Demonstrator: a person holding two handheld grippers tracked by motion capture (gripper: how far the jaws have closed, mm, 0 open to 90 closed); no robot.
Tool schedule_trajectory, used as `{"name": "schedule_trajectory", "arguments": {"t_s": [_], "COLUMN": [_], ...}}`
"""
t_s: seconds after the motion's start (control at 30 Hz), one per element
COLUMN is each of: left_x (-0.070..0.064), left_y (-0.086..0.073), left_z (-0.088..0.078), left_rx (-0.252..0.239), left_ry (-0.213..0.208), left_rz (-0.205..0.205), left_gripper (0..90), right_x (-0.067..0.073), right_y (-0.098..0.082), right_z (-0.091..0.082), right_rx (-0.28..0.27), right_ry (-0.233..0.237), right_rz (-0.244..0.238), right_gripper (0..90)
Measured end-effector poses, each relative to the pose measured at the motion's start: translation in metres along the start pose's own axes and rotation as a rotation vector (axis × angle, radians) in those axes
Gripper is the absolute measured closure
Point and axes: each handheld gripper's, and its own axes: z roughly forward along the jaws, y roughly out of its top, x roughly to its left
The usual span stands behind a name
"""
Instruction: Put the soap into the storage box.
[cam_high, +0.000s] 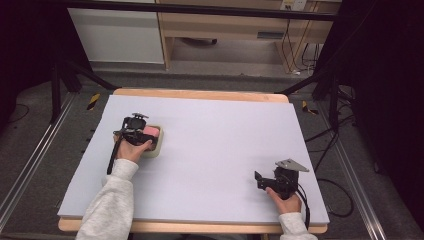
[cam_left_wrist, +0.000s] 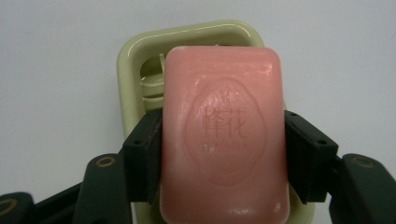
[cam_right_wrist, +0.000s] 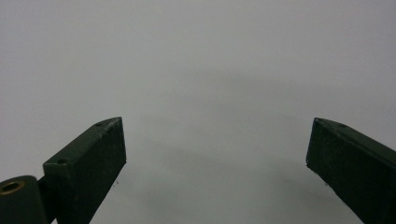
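Observation:
A pink bar of soap with an embossed oval stamp lies over a pale green soap dish. My left gripper is shut on the soap, one black jaw pressed to each long side. From above, the soap and the dish sit at the left of the table under that gripper. Whether the soap rests in the dish or hangs just above it is unclear. My right gripper is at the front right, and its jaws stand wide apart over bare table, holding nothing.
The table is covered by a pale lavender sheet with a wooden edge showing at the back and front. Black stand legs and cables lie on the floor to either side. A wooden cabinet stands beyond the table.

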Motion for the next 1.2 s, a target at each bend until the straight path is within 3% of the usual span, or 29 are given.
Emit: {"name": "schedule_trajectory", "arguments": {"t_s": [0.87,0.93,1.2], "left_x": [-0.001,-0.001,-0.004], "left_y": [-0.004,-0.003,-0.001], "left_z": [0.002,-0.003,-0.016], "left_rx": [-0.003,-0.042,-0.077], "left_ry": [0.019,0.012,0.005], "left_rz": [0.013,0.011,0.034], "left_gripper": [36.3,31.4,30.7], "right_x": [0.0,0.0,0.0], "right_y": [0.0,0.0,0.0], "right_z": [0.0,0.0,0.0], "right_rx": [0.0,-0.001,-0.002], "right_ry": [0.0,-0.002,-0.002], "right_rz": [0.001,-0.002,-0.001], "right_gripper": [5.2,5.2,5.2]}}
